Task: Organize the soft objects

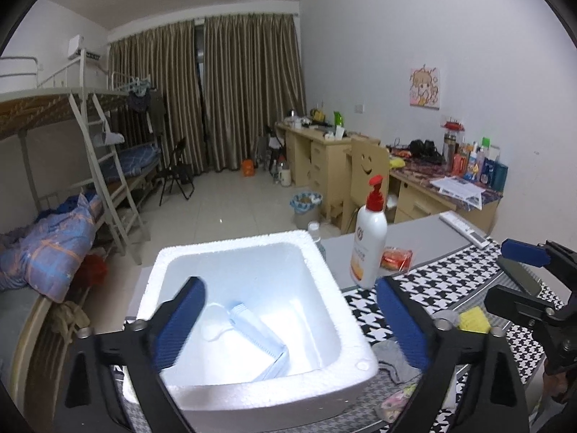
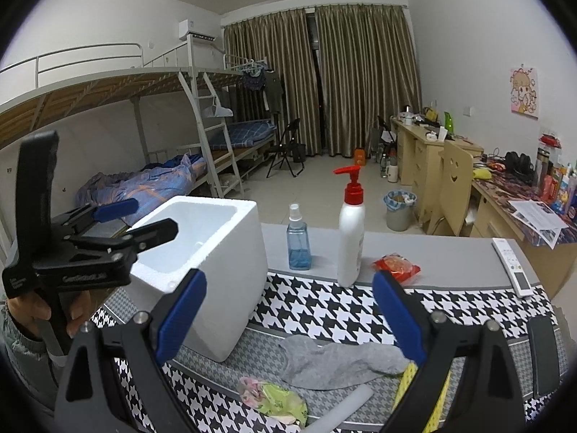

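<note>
A white foam box [image 1: 252, 382] [image 2: 230, 288] stands on the houndstooth cloth. A pale blue face mask [image 1: 252, 335] lies inside it. My left gripper [image 1: 288, 324] is open and empty, hovering over the box; it also shows in the right wrist view [image 2: 140, 222]. My right gripper [image 2: 288, 317] is open and empty above a grey sock [image 2: 339, 361] [image 1: 396, 361]. A yellow cloth [image 2: 407, 379] [image 1: 472, 319], a green-pink pouch [image 2: 274, 397] and a white foam tube [image 2: 346, 406] lie near the sock.
A white pump bottle [image 2: 351, 238] [image 1: 369, 241], a blue spray bottle [image 2: 298, 243], a red snack packet [image 2: 396, 267] [image 1: 396, 258] and a remote [image 2: 512, 265] [image 1: 465, 229] sit on the grey table. Bunk beds stand left, desks right.
</note>
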